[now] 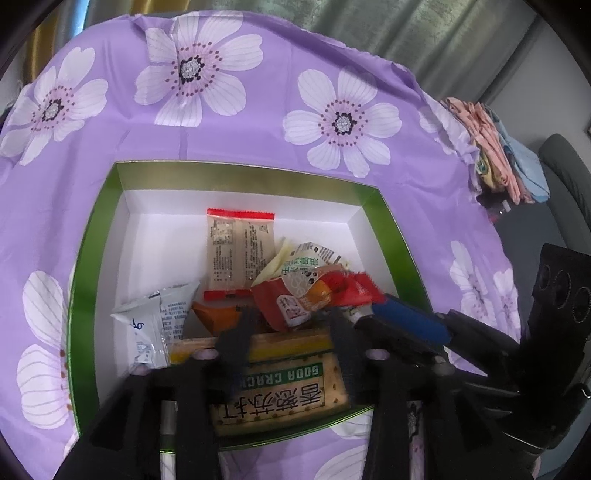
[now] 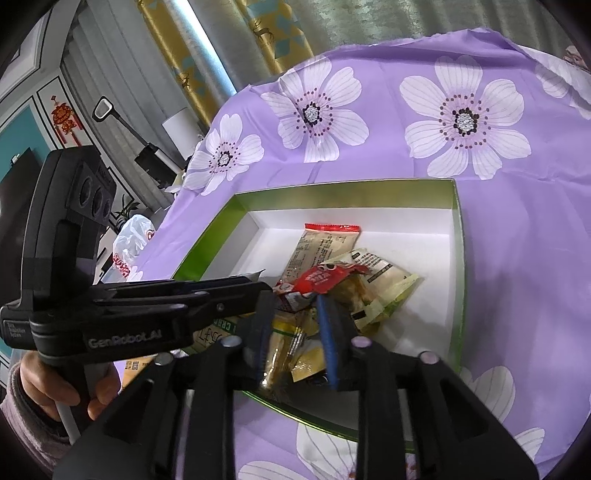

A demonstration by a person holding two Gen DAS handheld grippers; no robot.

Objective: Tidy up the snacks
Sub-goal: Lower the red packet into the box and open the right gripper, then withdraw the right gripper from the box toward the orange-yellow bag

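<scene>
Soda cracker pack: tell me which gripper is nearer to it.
Left. The left gripper straddles the soda cracker pack in the green box; the right gripper sits beside it over other snacks.

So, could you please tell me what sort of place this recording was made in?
Most likely a living room at home: a floral tablecloth covers the table, patterned curtains hang behind, and a red knot ornament decorates the wall.

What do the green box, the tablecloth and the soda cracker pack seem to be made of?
Green box: probably cardboard, with a glossy metallic green rim and a matte white inside; the walls are thin and stiff, with folded corners.
Tablecloth: thin woven fabric, slightly shiny; it shows fold creases and drapes over the edge.
Soda cracker pack: likely printed plastic film; it looks smooth with a faint gloss.
</scene>
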